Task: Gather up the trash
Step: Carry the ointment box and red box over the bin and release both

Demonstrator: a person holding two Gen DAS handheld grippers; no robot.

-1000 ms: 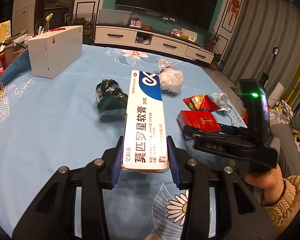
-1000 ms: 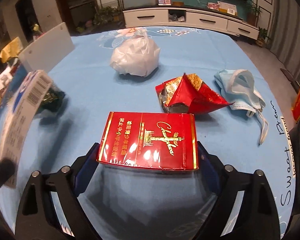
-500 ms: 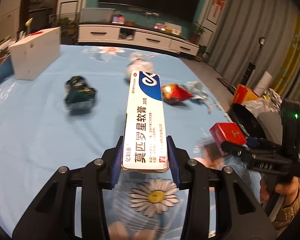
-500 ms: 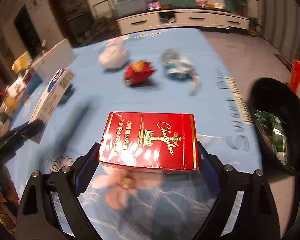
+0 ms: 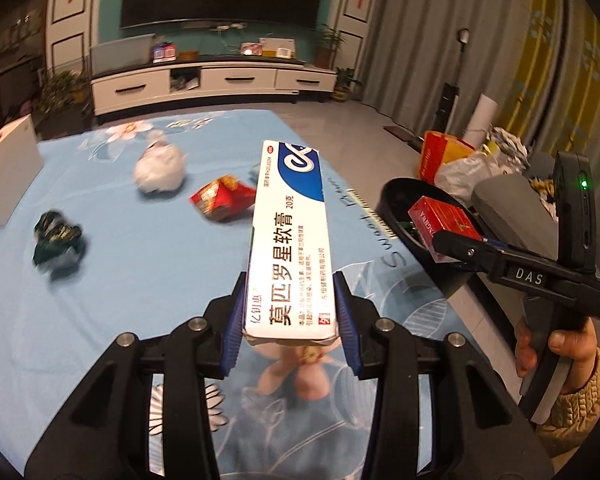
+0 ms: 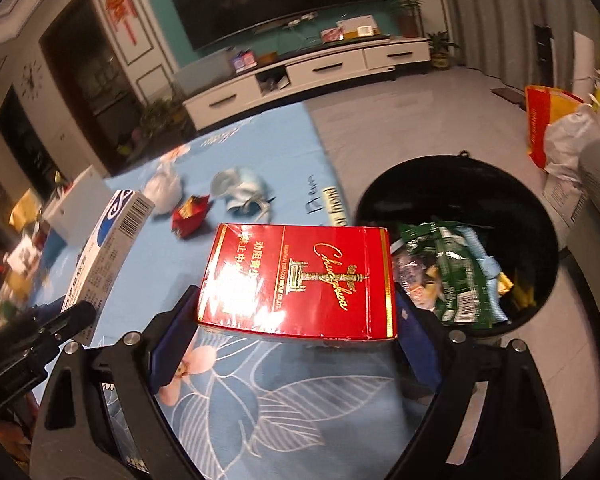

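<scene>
Trash in transit: left gripper (image 5: 290,326) clamps white ointment box (image 5: 288,240) over the blue table (image 5: 120,280); right gripper (image 6: 296,328) clamps red cigarette pack (image 6: 300,280), near black bin (image 6: 540,216), seemingly just short of its rim. Risk: early release drops the pack on the floor, outside the bin.
</scene>
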